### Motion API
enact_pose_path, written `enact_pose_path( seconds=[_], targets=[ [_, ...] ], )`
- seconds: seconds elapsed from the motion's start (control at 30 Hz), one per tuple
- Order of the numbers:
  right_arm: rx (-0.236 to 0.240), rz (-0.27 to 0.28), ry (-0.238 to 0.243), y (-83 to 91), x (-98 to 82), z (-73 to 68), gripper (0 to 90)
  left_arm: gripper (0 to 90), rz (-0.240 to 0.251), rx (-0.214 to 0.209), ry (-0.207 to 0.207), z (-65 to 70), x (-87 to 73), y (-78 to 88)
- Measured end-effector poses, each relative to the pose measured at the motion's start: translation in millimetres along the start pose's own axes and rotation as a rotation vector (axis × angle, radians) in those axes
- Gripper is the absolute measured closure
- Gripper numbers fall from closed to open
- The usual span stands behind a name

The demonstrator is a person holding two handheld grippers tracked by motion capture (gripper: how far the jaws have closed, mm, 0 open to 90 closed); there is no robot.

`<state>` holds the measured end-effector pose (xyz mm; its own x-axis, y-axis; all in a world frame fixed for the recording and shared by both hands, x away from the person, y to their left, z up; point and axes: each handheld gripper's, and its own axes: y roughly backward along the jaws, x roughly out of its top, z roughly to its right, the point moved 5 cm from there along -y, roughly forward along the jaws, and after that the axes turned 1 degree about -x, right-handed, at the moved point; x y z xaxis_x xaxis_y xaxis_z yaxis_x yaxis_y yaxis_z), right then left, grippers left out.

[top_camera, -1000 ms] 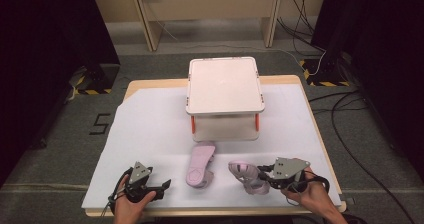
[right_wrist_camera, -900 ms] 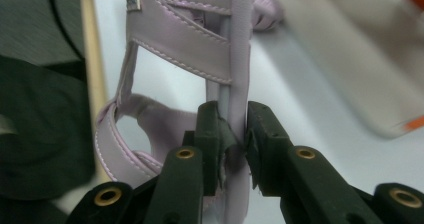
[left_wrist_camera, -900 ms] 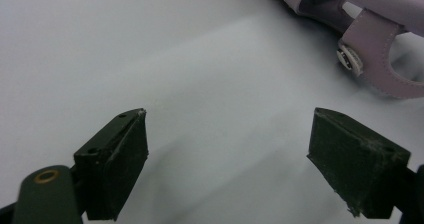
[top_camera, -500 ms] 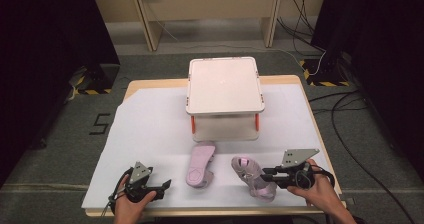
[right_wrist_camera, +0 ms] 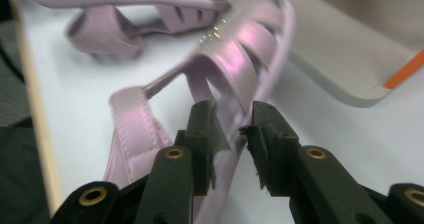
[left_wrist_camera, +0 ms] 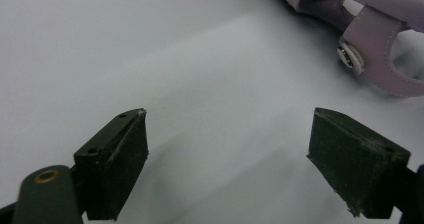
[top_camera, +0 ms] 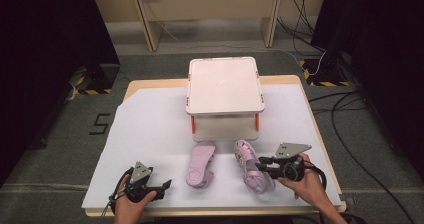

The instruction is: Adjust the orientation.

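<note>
The right gripper has just been easing its jaws apart, the upright sandal's edge between them. The left gripper rests wide open, empty, beside the overturned sandal.

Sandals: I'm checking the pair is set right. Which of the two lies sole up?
The left sandal, nearer the left gripper, shows its flat sole. The right sandal, at the right gripper, lies straps up.
</note>
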<state>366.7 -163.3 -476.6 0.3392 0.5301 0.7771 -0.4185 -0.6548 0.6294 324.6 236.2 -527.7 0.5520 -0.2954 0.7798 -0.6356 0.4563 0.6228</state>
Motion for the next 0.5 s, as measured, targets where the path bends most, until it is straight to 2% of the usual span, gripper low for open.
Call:
enact_pose_path(
  seconds=[0.13,0.37,0.43,0.47,0.5],
  targets=[
    [-0.013,-0.037,0.009,-6.5,-0.1,4.6,72.8,15.5,0.000,-0.001,-0.001,-0.1,0.0,0.1],
    [-0.021,-0.044,-0.013,-0.8,-2.3,4.0,73.8,15.5,0.003,-0.002,-0.001,0.2,0.5,1.0],
    [-0.032,-0.047,-0.043,0.1,-5.6,8.8,74.0,15.5,0.005,-0.001,-0.002,0.2,0.6,1.1],
    [-0.034,-0.053,-0.086,1.7,-10.4,14.7,74.0,15.5,0.007,-0.002,-0.004,0.2,0.8,1.4],
    [-0.035,-0.057,-0.103,3.4,-13.0,17.8,73.9,15.5,0.003,-0.002,-0.008,0.0,0.8,1.9]
  ],
)
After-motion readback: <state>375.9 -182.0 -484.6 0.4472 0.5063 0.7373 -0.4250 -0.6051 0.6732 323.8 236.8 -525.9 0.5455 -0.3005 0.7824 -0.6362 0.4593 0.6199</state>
